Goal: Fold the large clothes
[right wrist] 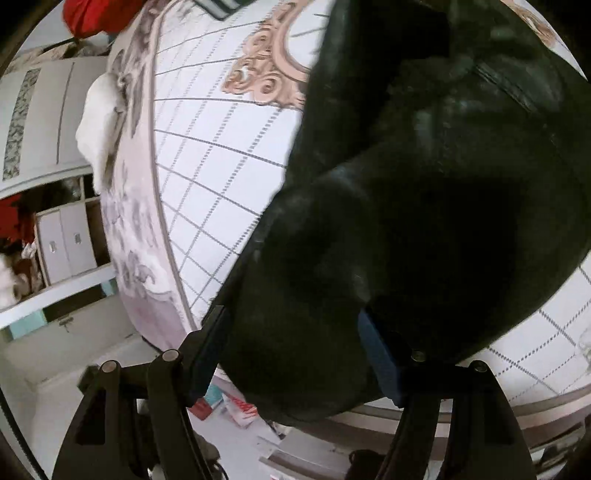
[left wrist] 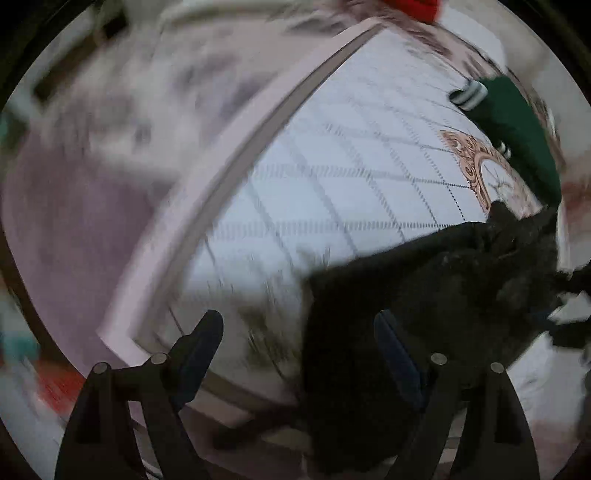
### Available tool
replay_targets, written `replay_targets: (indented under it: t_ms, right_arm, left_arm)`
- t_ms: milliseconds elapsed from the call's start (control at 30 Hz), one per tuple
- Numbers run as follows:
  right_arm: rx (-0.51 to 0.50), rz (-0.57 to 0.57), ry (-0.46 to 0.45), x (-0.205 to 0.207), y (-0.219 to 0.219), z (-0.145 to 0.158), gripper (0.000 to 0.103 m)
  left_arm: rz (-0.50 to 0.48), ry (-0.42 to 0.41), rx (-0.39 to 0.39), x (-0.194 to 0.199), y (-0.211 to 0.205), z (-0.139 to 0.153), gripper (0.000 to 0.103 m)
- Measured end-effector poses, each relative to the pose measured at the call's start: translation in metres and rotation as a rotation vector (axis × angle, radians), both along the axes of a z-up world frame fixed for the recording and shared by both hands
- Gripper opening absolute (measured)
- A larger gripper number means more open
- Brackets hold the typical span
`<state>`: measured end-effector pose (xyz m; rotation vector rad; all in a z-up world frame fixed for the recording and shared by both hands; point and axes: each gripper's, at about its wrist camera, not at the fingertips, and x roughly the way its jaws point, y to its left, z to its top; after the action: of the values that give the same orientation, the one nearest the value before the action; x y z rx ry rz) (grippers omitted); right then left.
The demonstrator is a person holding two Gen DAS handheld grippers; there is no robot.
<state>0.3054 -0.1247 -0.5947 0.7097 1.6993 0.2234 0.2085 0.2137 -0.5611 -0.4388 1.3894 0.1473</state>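
Note:
A large black garment lies bunched on a bed with a white quilted cover. In the right wrist view it fills the middle and right, and a fold of it sits between the jaws of my right gripper, which stand wide apart. In the blurred left wrist view the garment lies at the lower right. My left gripper is open near the bed's edge, its right finger at the garment's edge, with nothing held.
A dark green garment with striped cuffs lies at the far side of the bed. A red item sits beyond the bed. White cabinets stand left, and boxes and papers lie on the floor below.

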Motion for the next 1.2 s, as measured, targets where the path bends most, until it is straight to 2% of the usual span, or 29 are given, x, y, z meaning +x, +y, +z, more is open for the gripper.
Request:
replay_targets:
  t_ms: [33,100,167,233,300,367,400,533,633,733,833,867,900,967,1000,1067,1200]
  right_arm:
    - [-0.003,-0.013,0.007,-0.002,-0.002,-0.002,0.074]
    - [-0.019,-0.03,0.016,-0.008,-0.007,-0.005,0.074]
    - [-0.035,-0.039,0.02,-0.011,-0.011,-0.006,0.074]
    - [-0.042,-0.042,0.017,-0.012,-0.014,-0.007,0.074]
    - [-0.054,-0.041,0.017,-0.012,-0.015,-0.008,0.074]
    - [-0.061,-0.045,0.015,-0.013,-0.017,-0.007,0.074]
    - [-0.07,-0.041,0.013,-0.013,-0.016,-0.007,0.074]
    - [-0.083,-0.037,-0.007,-0.014,-0.018,0.001,0.074]
    - [-0.069,-0.051,-0.026,-0.015,-0.027,0.012,0.074]
    - [-0.068,-0.073,-0.074,-0.006,-0.035,0.025,0.074]
    - [-0.091,-0.1,-0.134,0.013,-0.041,0.031,0.073]
    - [-0.096,-0.107,-0.16,0.02,-0.041,0.031,0.066]
    - [-0.118,-0.107,-0.196,0.03,-0.042,0.03,0.046]
    - [-0.246,-0.057,-0.236,0.057,-0.042,0.012,0.028]
    - [-0.281,-0.048,-0.229,0.067,-0.045,-0.002,0.027]
    - [-0.26,-0.088,-0.172,0.084,-0.058,-0.037,0.025]
    - [-0.264,-0.07,-0.162,0.099,-0.064,-0.029,0.025]
  left_arm:
    - [0.049,0.015,-0.09,-0.006,0.004,-0.009,0.083]
    - [0.091,0.023,-0.2,-0.009,0.001,-0.021,0.082]
    - [0.099,0.008,-0.25,-0.009,-0.01,-0.026,0.081]
    - [0.08,-0.022,-0.244,-0.004,-0.026,-0.029,0.072]
    - [0.054,-0.041,-0.198,-0.001,-0.04,-0.029,0.031]
    - [0.013,-0.091,-0.13,0.002,-0.048,-0.022,0.024]
    - [0.001,-0.129,-0.109,0.002,-0.049,-0.014,0.0]
    - [-0.006,-0.235,-0.098,0.003,-0.042,0.019,0.0]
    - [-0.012,-0.268,-0.071,0.008,-0.038,0.031,0.0]
    - [0.009,-0.225,-0.034,0.019,-0.027,0.009,0.001]
    - [0.045,-0.139,-0.063,0.032,-0.018,-0.032,0.001]
    - [0.046,-0.125,-0.067,0.034,-0.017,-0.042,0.002]
    - [0.04,-0.12,-0.063,0.035,-0.018,-0.044,0.003]
    - [0.033,-0.119,-0.046,0.034,-0.021,-0.044,0.006]
    - [0.033,-0.121,-0.049,0.032,-0.022,-0.042,0.009]
    - [0.044,-0.112,-0.068,0.032,-0.018,-0.041,0.01]
    - [0.1,-0.051,-0.09,0.035,-0.011,-0.031,0.013]
